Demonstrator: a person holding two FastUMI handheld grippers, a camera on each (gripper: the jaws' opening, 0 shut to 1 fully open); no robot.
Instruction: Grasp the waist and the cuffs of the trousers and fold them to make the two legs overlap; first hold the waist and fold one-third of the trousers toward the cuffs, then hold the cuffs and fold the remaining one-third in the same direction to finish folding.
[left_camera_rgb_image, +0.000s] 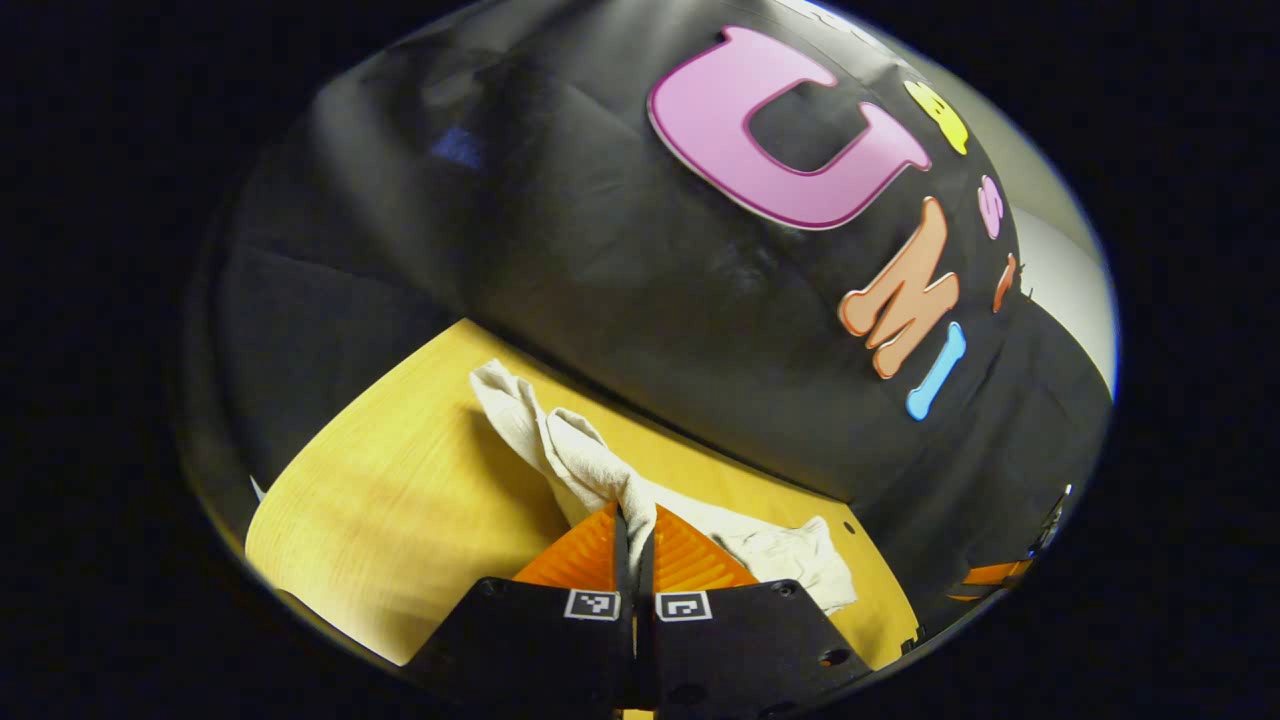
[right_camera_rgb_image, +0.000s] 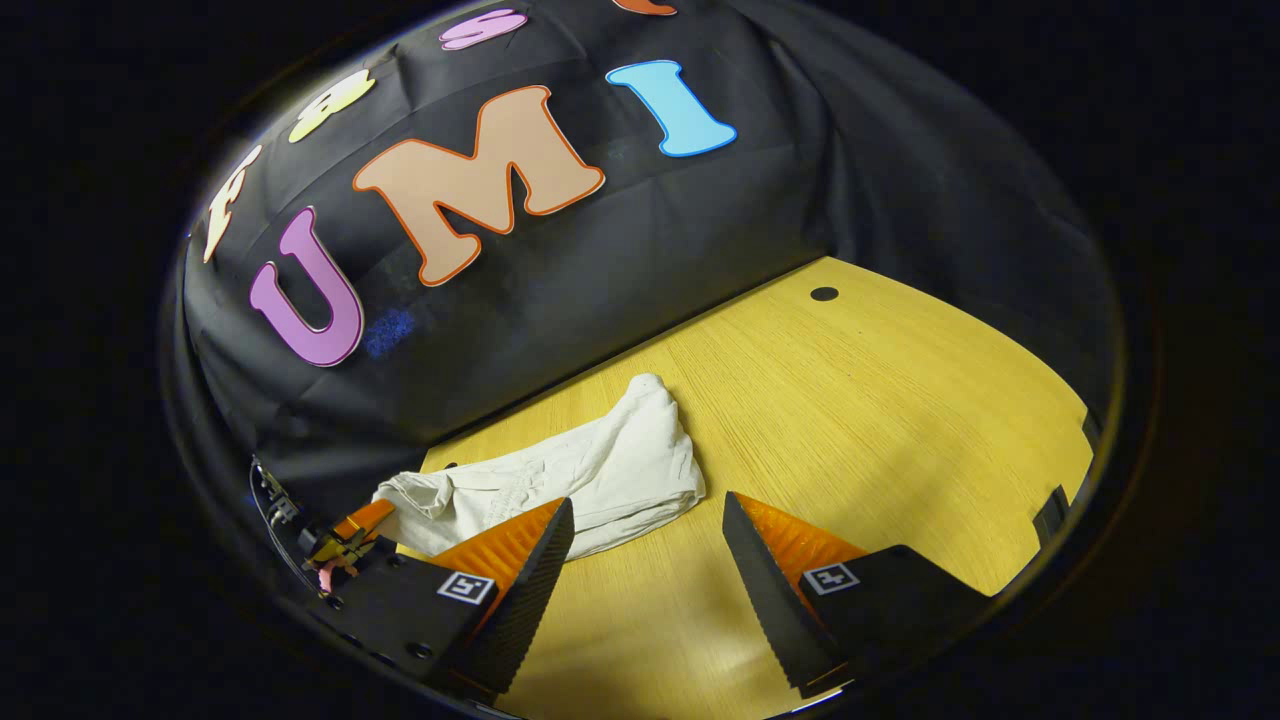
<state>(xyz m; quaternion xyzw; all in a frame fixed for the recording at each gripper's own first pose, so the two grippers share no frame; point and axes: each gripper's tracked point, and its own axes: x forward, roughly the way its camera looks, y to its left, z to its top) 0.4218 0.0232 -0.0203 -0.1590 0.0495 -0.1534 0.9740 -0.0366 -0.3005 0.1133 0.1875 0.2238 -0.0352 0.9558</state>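
Table (right_camera_rgb_image: 880, 400): wooden surface, yellow grain, its back edge run along the booth's wall; one small dark hole (right_camera_rgb_image: 824, 293) is noted near the back edge.

Trousers (right_camera_rgb_image: 560, 480): pale cloth, laid in a bunched strip close along the back edge of the table, one end rounded and flat towards the middle, the other crumpled near the left gripper. In the left gripper view the cloth (left_camera_rgb_image: 590, 465) is seen drawn up into a twisted ridge running away from the fingers.

Left gripper (left_camera_rgb_image: 634, 545): fingers pressed together with a fold of the trousers pinched between them (which end of the garment cannot be told).

Right gripper (right_camera_rgb_image: 645, 545): jaws spread wide, nothing held, poised over bare table just beside the rounded end.

Handling note: the step in hand is judged to be securing the second end. It is best done by lowering the spread jaws over the cloth edge so that all layers are taken, before any lift; the pinched end should be kept low so the strip is not dragged.
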